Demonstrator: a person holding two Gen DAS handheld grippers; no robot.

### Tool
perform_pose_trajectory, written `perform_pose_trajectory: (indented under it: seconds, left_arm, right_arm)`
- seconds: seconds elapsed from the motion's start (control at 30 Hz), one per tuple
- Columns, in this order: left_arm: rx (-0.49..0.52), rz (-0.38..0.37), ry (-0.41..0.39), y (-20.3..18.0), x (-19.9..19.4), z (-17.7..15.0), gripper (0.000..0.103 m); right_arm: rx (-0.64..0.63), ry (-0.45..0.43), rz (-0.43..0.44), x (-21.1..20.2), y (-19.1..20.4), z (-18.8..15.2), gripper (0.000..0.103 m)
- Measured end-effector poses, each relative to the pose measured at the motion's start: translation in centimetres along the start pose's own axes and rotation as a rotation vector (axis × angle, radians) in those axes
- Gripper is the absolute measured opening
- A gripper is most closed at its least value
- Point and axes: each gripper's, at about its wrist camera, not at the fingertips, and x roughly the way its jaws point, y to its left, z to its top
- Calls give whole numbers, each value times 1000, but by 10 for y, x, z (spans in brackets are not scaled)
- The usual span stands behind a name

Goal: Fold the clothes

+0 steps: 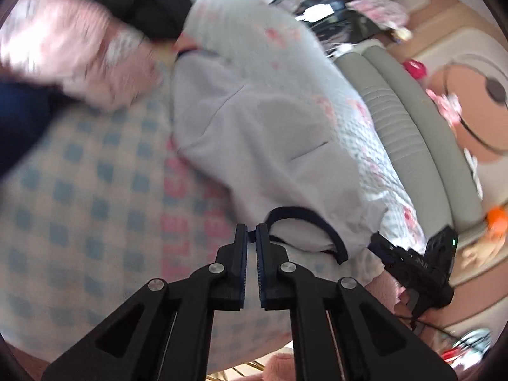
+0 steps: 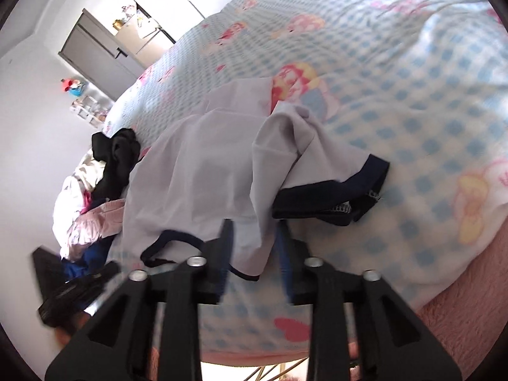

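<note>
One pale lilac garment (image 2: pixel 203 171) with navy trim, spread mid-bed. Two navy-edged cuffs on it: one far right (image 2: pixel 365 187), one near (image 2: pixel 171 241). One checked bedspread (image 2: pixel 397 95) with cartoon prints underneath. One pile of other clothes (image 2: pixel 95 197) at far left, holding one black piece (image 2: pixel 116 158), one pink piece (image 2: pixel 95 222) and one blue piece (image 2: pixel 92 254); any more cannot be told. Two claws: left (image 1: pixel 251 238), right (image 2: pixel 254 238). One grey cabinet (image 2: pixel 92 54) by the far wall.
</note>
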Motion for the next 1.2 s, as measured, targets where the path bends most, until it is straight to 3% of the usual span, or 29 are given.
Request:
perform_pose_trajectory:
  seconds: [0.03,0.07,0.1,0.13,0.17,0.27,0.33,0.4,0.57,0.67,0.83,0.9,0.97,1.03,1.07,1.1,1.2]
  left_arm:
    - [-30,-20,-3,7,6,0,10]
    - [-56,-38,-5,13,12,0,20]
    - [-66,-48,-5,14,18,4,37]
    - [-72,-74,-12,13,22,8,47]
    - [-77,-98,-19,12,26,12,59]
    - [-72,-99,-18,11,43,24,60]
    - [-69,-74,2,12,55,30,54]
    - [-62,-50,17,12,65,36,11]
    - [69,-4,-95,-20,25,21,5]
    - [73,7,-137,-25,-3,12,4]
    - [3,-25,-237,-23,-49,-4,4]
    - [4,-28,-241,-18,-58,-8,4]
    - [16,-46,-188,-9,-50,-8,6]
    - [-2,-50,-132,3,-34,-4,17]
    - [-18,-41,-104,12,-23,-1,36]
    - [-33,-33,-75,19,-11,2,48]
    - [-49,-3,-3,30,25,6,48]
  right_arm:
    - [0,10,-3,2,1,0,32]
    - [0,19,-4,4,2,0,32]
    - [-2,24,6,6,3,1,34]
    - [-8,28,14,11,3,5,37]
    - [-19,36,10,13,5,3,46]
    - [-19,66,-10,29,-2,2,53]
    - [4,100,-14,42,-6,-2,53]
    - [12,103,-15,46,-6,-2,53]
    - [-10,49,-33,40,-3,3,53]
    - [25,30,-41,41,-11,7,53]
    - [38,98,13,53,-8,12,53]
    - [-3,103,0,51,1,15,55]
    - [-41,109,-5,51,10,17,64]
    - [-35,158,22,69,13,16,65]
    - [-31,183,35,78,15,15,65]
    - [-26,212,47,88,16,13,61]
    - [-44,252,19,108,30,1,36]
